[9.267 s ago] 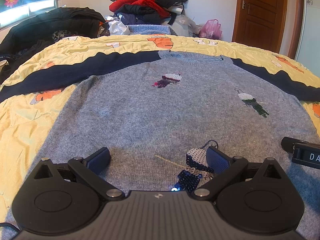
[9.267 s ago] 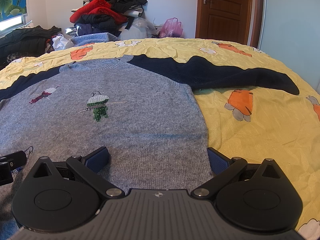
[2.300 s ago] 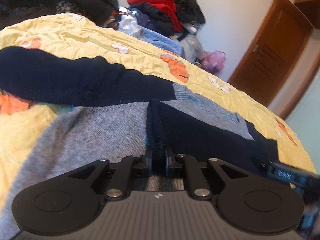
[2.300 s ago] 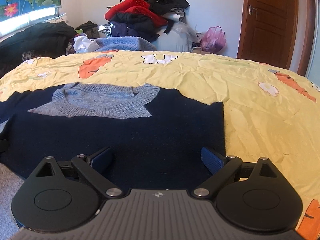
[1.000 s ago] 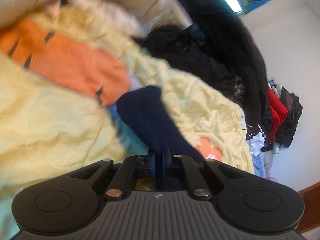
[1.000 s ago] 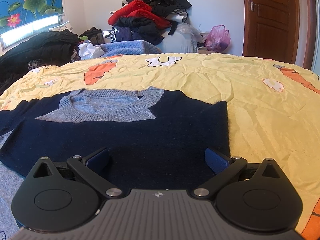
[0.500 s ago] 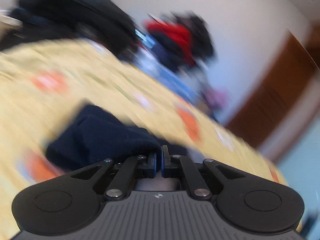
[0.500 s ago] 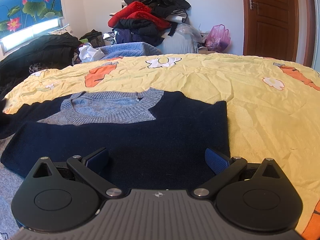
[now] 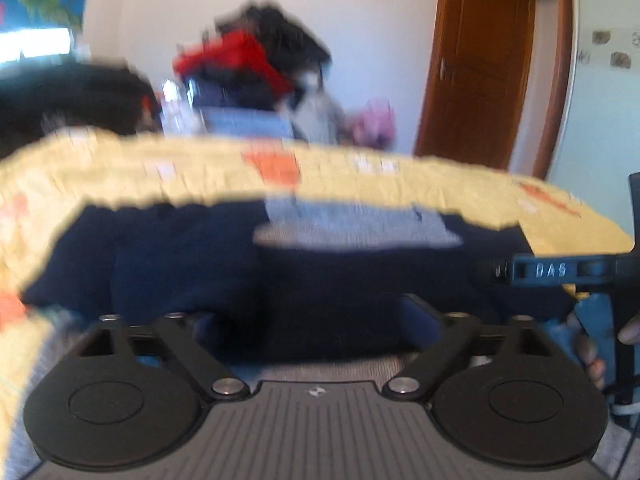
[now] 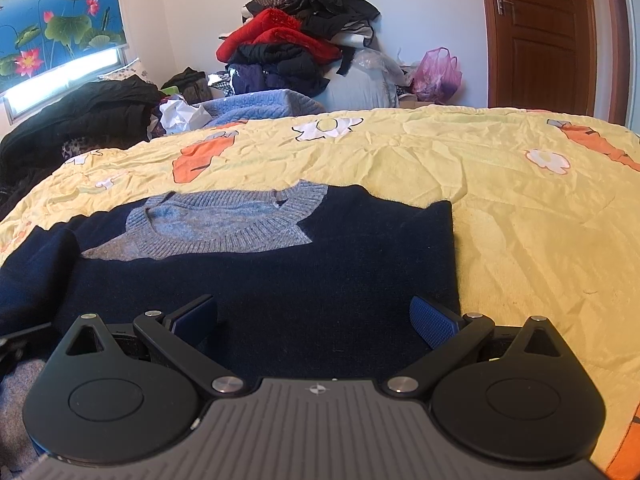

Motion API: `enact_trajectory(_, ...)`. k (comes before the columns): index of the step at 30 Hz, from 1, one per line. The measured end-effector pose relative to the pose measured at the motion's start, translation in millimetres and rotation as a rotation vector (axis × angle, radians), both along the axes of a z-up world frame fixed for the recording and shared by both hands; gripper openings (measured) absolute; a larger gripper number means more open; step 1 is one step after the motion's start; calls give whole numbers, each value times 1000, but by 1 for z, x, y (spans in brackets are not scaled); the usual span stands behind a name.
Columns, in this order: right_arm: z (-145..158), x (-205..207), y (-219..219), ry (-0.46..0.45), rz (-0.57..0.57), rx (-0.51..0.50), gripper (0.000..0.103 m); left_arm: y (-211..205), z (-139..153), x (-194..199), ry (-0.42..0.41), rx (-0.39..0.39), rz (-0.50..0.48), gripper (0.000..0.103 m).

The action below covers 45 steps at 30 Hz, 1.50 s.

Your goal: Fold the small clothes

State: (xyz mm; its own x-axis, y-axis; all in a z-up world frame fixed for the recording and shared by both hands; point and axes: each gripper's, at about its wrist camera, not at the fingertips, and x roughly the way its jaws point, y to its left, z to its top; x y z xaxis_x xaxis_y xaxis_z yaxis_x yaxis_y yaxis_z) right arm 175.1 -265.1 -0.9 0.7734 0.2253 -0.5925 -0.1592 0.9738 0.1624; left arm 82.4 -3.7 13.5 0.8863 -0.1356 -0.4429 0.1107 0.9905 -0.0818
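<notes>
Left gripper (image 9: 308, 320) is opening above the navy sleeves of the sweater (image 10: 256, 280); right gripper (image 10: 314, 320) hovers spread, empty

A heap of clothes (image 10: 304, 36) rises far behind the bed (image 10: 500, 208). A pink bag (image 10: 438, 74) sits right of it. A brown door (image 10: 552, 36) stands far right.
</notes>
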Motion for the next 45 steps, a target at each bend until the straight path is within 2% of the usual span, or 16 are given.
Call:
enact_trajectory(6, 0, 2, 5, 12, 8, -44, 103, -2, 7, 1, -96, 18, 31, 94)
enact_trajectory(9, 0, 2, 10, 27, 32, -96, 103, 13, 10, -1, -121, -47, 116, 95)
enact_trajectory(15, -1, -3, 14, 18, 40, -122, 103, 89, -4, 16, 55, -467, 257, 97)
enact_trajectory(19, -1, -2, 14, 18, 38, -126, 103, 118, -11, 11, 90, -657, 281, 97)
enact_trajectory(23, -2, -2, 14, 17, 36, -122, 103, 143, -23, 8, 150, -947, 332, 97)
enact_trajectory(26, -2, -2, 14, 16, 35, -119, 103, 157, -28, 15, 192, -1102, 401, 95)
enact_trajectory(27, -2, -2, 14, 15, 34, -118, 103, 160, -29, 19, 213, -1133, 432, 89)
enact_trajectory(28, -2, -1, 13, 15, 34, -116, 103, 160, -29, 26, 248, -1140, 454, 66)
enact_trajectory(29, -2, -1, 13, 14, 34, -112, 103, 159, -30, 33, 286, -1130, 459, 30)
enact_trajectory(30, -2, -2, 13, 13, 34, -107, 103, 157, -31, 39, 320, -1115, 462, 17)
enact_trajectory(33, -2, -3, 10, 11, 33, -91, 103, 145, -21, 41, 303, -981, 512, 13)
enact_trajectory(36, -1, -4, 8, 9, 33, -72, 103, 102, 13, 38, 149, -608, 510, 11)
enact_trajectory(38, -1, -5, 5, 7, 33, -55, 103, 52, 28, 40, 68, -321, 376, 11)
enact_trajectory(41, 0, -5, 0, 4, 32, -20, 103, -33, 21, 41, 128, 14, -111, 12)
enact_trajectory(43, 0, -5, -2, 2, 32, -3, 103, -67, 10, 27, 133, 145, -270, 14)
enact_trajectory(45, 1, -5, -3, 1, 31, 6, 103, -76, 4, 11, 97, 188, -300, 14)
